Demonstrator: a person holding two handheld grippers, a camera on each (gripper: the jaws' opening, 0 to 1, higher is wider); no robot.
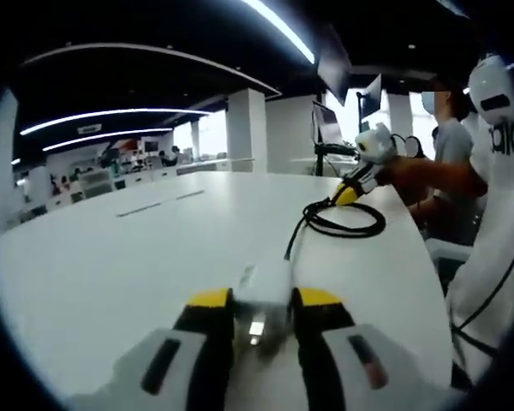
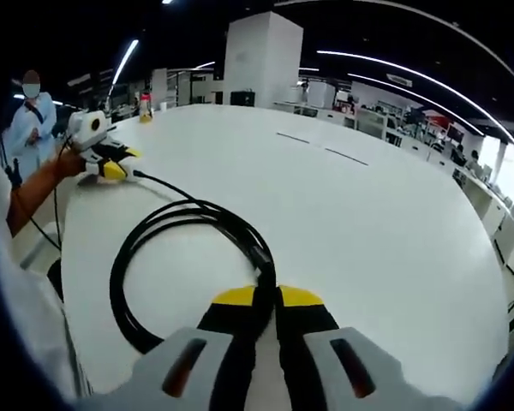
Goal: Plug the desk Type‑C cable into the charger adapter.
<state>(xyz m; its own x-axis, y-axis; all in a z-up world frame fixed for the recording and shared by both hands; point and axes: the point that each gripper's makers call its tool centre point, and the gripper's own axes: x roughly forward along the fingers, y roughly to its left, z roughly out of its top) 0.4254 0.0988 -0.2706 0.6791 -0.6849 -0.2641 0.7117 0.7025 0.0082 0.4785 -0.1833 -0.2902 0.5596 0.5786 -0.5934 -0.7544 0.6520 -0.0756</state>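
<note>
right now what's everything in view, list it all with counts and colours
charger adapter: 1, white, clamped between the left gripper's jaws over the table
Type-C cable: 1, black, coiled on the table, one stretch pinched in the right gripper
table: 1, white, large, under both grippers
bottle: 1, yellow and red, far edge of the table
monitors: several, dark, on stands beyond the table
bystander: 1, light coat, standing at the left of the right gripper view
left gripper: 1, yellow-tipped black and white jaws, shut on the adapter
right gripper: 1, same colours, shut on the cable
</note>
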